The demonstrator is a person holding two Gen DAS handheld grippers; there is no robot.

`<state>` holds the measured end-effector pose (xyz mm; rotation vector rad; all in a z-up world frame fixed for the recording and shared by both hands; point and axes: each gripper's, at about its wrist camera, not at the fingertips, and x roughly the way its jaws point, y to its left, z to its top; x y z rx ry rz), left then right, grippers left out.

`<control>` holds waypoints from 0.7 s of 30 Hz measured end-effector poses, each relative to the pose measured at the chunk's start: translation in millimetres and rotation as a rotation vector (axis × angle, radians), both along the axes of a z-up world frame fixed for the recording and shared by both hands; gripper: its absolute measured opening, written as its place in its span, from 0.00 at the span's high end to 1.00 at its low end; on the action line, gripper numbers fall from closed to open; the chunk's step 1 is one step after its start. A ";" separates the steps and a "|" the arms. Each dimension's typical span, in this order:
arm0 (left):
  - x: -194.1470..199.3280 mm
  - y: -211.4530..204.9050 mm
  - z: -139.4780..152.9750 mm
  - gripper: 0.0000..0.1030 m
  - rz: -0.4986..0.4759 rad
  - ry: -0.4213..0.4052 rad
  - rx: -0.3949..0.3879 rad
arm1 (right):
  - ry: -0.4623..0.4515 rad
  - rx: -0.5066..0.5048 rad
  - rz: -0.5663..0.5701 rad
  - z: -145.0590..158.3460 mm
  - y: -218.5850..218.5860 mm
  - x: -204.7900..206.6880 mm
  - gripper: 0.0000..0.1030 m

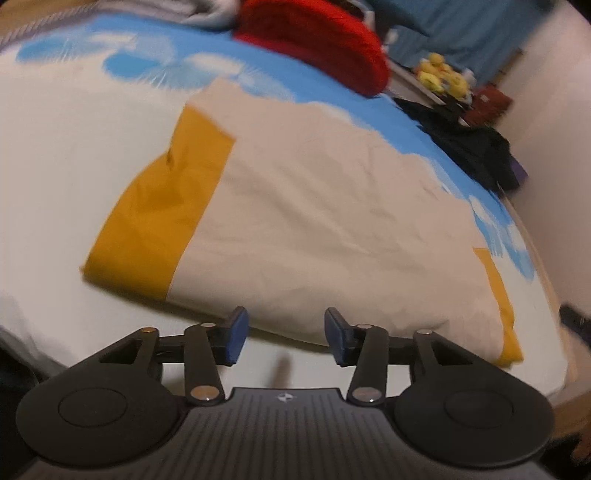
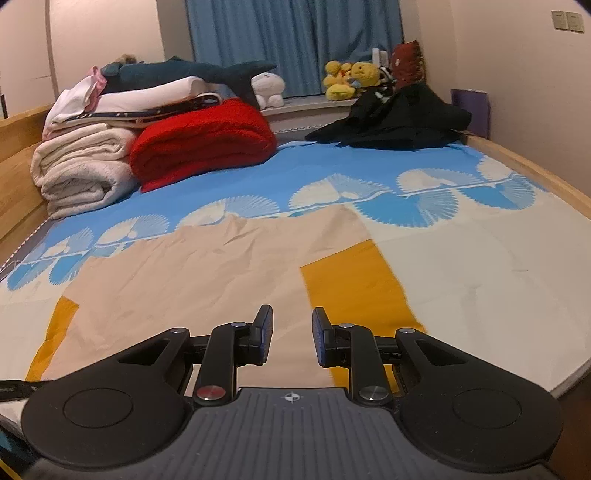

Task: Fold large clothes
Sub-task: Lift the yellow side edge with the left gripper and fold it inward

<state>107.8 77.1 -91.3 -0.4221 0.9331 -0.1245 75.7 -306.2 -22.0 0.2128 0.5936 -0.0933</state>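
Item: shirt, beige body with mustard sleeves, spread flat on the bed, directly ahead of both grippers. Left gripper: jaws apart, nothing between them, tips just short of the shirt's near edge, which runs across its view from one mustard sleeve on its left to the other at its far right. Right gripper: jaws narrowly apart with a clear gap, gripping nothing, poised over the beige cloth with a mustard sleeve just ahead to its right. Step in hand, by judgement: approach to the first fold; the shirt lies unfolded and neither gripper has a hold on it. Next move, by judgement: each gripper to come down on the near edge or a sleeve, pinch a single layer without catching the sheet beneath, then carry it across the body evenly so the cloth does not bunch. Surface: sheet white near the grippers, blue with white fan pattern beyond the shirt; wooden bed frame at the sides. Room, beyond the right gripper: red blanket and stack of folded linen ahead to the left, plush shark on top; black garment heaped ahead to the right; yellow plush toys on a ledge before a blue curtain; pale walls, switch plate high right. Left view blurred.
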 end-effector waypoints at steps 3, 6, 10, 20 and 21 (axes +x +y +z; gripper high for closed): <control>6.8 11.1 -14.0 0.36 0.064 0.054 -0.078 | 0.013 0.000 0.024 -5.6 10.6 5.8 0.77; 10.4 21.9 -24.5 0.26 0.141 0.087 -0.146 | 0.041 -0.006 0.058 -10.9 23.4 13.5 0.77; 12.4 43.7 -34.1 0.24 0.276 0.097 -0.208 | 0.052 -0.020 0.114 -14.3 44.8 23.0 0.77; 27.8 68.6 -44.3 0.24 0.455 0.015 -0.277 | 0.099 -0.073 0.259 -24.7 92.6 37.3 0.77; 29.2 67.3 -44.4 0.24 0.457 0.002 -0.271 | 0.103 -0.073 0.265 -25.2 95.6 38.5 0.76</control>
